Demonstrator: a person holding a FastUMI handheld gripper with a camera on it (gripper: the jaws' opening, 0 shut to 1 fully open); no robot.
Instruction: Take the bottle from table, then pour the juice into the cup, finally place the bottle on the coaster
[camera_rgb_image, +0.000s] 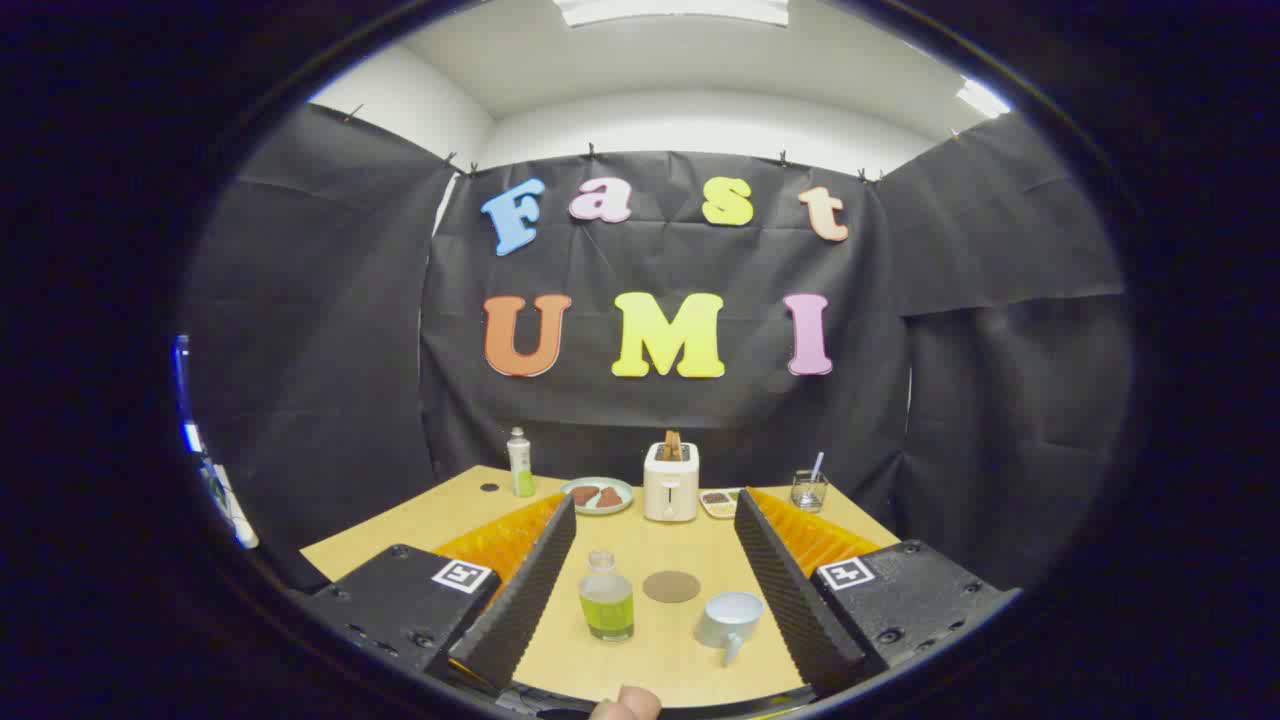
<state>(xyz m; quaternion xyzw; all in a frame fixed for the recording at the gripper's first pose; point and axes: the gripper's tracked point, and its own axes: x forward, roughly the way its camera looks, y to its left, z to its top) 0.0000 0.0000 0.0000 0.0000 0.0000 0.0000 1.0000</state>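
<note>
A small clear bottle (606, 596) with yellow-green juice in its lower half stands upright on the wooden table (400, 530), between my fingers and nearer the left one. A round brown coaster (671, 586) lies flat just right of the bottle. A pale blue cup (729, 620) sits on the table close to the right finger, its handle toward me. My gripper (655, 585) is open wide, its black ribbed fingers (520, 590) on either side of all three things and touching none.
Along the table's far edge stand a taller green bottle (519, 463), a plate with food (598, 495), a white toaster (670, 480), a small dish (718, 502) and a glass with a straw (808, 489). A fingertip (628, 704) shows at the near edge.
</note>
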